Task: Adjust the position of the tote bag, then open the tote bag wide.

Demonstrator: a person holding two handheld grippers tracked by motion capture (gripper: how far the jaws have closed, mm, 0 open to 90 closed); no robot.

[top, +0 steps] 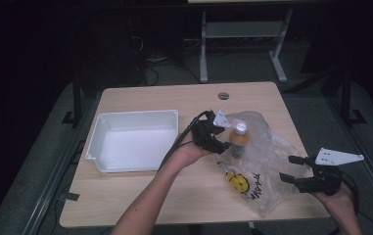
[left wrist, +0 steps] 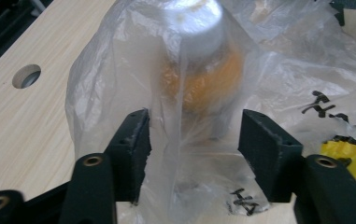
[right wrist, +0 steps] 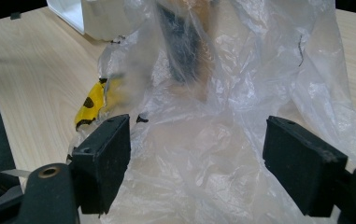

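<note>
Your left gripper (top: 222, 139) brackets the bagged bottle (top: 239, 139) mid-table, jaws apparently not yet pressing; close firmly while your open right gripper (top: 291, 169) waits.

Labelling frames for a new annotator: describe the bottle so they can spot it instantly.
Start at the white tray on the wooden table; just right of it lies a crumpled clear plastic bag. Standing upright inside it, between the left gripper's jaws, is the bottle: white cap, orange contents, the only upright item.
</note>
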